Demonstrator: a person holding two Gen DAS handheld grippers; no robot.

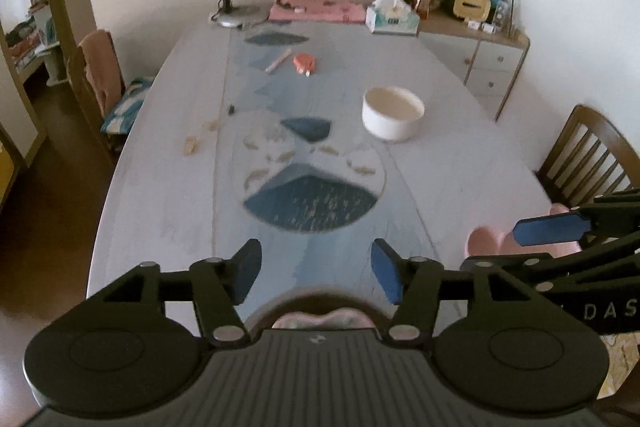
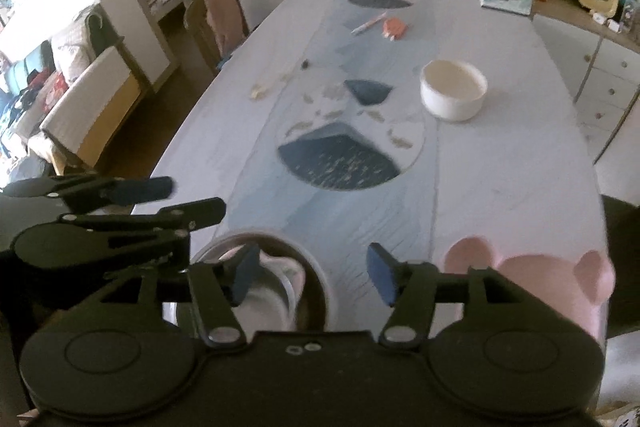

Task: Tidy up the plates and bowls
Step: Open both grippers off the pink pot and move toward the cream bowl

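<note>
The counter (image 2: 500,179) is being shown under a pale cloth, filling most of both views. A brown-rimmed bowl (image 2: 316,267), with a smaller pale dish nested inside, is sitting at the lower centre of the right wrist view; a pink eared bowl (image 2: 532,275) is standing at the lower right. A white bowl (image 1: 393,113) is standing upright, mouth up, right of centre. Being round, it is showing no long axis. It is probably stiff, smooth and fragile, so its rim wall is being suggested for the grip. The left gripper (image 1: 316,273) and the right gripper (image 2: 314,273) are being held released, nothing between the pads.
</note>
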